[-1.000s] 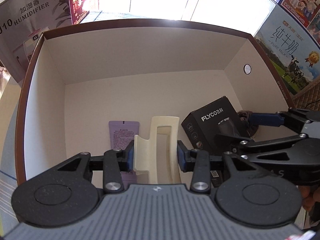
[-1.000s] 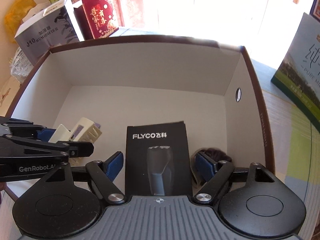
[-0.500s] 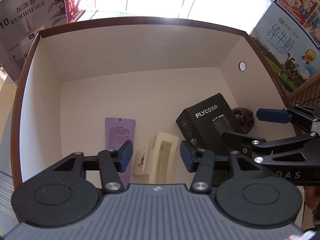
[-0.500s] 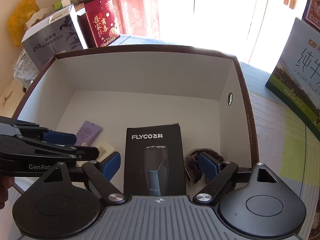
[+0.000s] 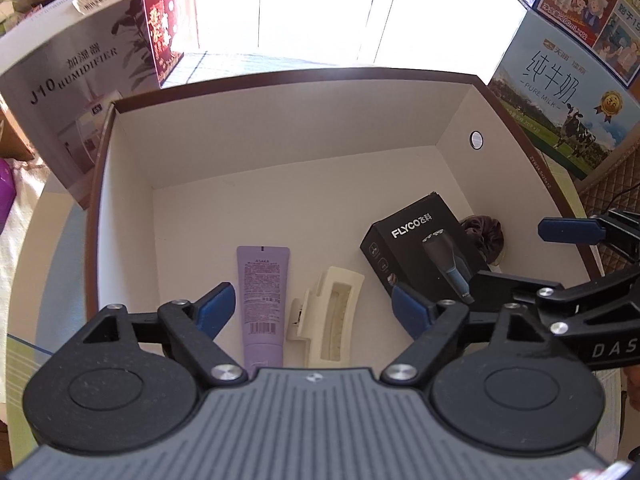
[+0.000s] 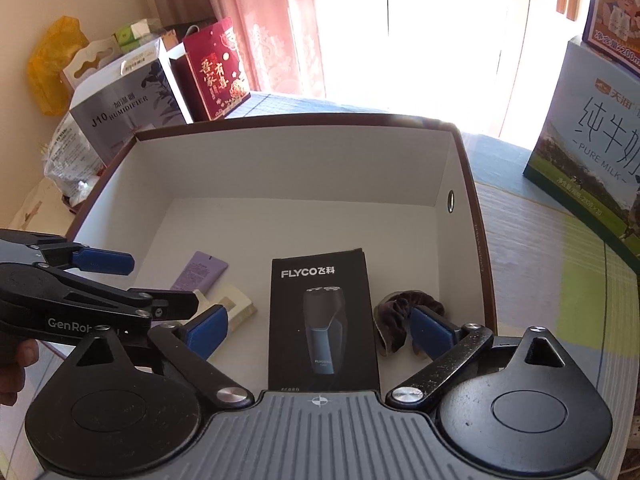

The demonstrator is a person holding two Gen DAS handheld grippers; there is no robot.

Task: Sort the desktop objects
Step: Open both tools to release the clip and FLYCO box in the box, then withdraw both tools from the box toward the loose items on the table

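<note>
Below left gripper | hair clip loose | fingers spread

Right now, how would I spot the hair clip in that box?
Look into the big white-lined box. On its floor, between the purple tube and the black FLYCO carton, lies the hair clip: the only cream, toothed thing there.

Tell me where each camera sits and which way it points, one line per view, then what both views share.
Left wrist: on the left gripper, looking down into the box at the purple tube and cream hair clip; its open blue-padded fingers show, the right gripper beside it.
Right wrist: on the right gripper, above the black shaver box and brown scrunchie; its open fingers, the left gripper and a hand show.
Shared: the box and all four items.
</note>
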